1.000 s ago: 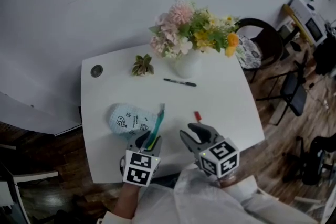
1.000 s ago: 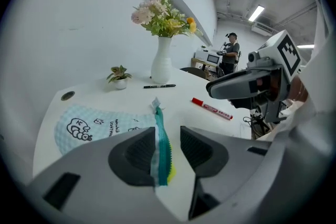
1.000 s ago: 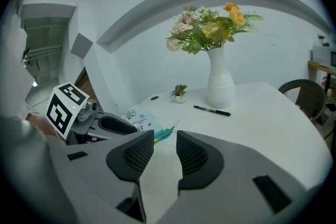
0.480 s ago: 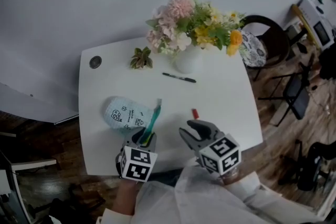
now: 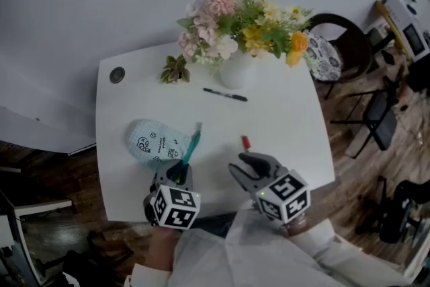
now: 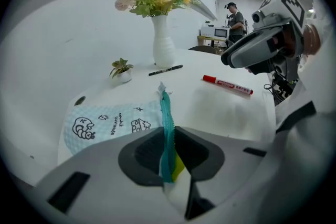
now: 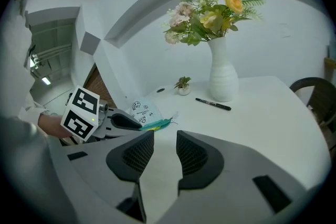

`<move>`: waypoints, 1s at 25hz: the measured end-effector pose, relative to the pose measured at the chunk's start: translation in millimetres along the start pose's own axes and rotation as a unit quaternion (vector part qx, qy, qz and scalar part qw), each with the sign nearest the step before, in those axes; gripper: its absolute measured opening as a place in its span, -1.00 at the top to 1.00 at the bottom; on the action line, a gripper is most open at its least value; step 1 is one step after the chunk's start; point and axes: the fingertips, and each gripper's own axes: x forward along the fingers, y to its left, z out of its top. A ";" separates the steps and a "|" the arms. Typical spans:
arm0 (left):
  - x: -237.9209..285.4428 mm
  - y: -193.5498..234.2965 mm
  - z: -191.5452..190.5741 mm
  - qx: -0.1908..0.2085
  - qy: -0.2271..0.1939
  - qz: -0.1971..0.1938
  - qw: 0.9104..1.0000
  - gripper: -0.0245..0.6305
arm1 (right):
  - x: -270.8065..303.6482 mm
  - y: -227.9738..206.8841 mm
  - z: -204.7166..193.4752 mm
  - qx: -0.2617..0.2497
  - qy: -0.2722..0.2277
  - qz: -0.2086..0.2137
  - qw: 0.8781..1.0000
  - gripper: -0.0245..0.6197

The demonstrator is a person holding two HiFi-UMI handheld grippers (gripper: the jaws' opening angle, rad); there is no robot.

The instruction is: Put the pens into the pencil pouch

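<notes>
Jaws of left gripper [image 5: 180, 170] just closing, clamped on pouch [image 5: 156, 141] zipper to anchor it; right gripper [image 5: 250, 168] jaws apart, empty, near red pen [image 5: 246, 142].

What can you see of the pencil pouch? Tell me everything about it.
The pencil pouch is a soft, pale blue fabric bag, finely checked, with small black cartoon drawings and lettering. A teal zipper runs along one long edge, with yellow-green showing beside it at the jaws. It lies on the white table, near the front left. The left gripper, whose jaws have just been closing, pinches the zipper edge, which stands raised. Only the table and that gripper touch it.
</notes>
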 end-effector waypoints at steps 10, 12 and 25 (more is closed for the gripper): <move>-24.2 2.9 14.4 -0.077 -0.061 -0.018 0.995 0.84 | -2.0 -5.4 1.6 0.001 -0.008 -0.003 1.000 0.52; -34.0 3.5 17.0 -0.084 -0.060 -0.021 0.994 0.84 | -2.2 -4.9 4.2 -0.001 -0.012 -0.003 1.000 0.52; -85.7 5.3 67.0 -0.173 -0.178 -0.107 0.963 0.84 | 0.4 6.0 17.6 -0.014 -0.030 0.001 0.999 0.52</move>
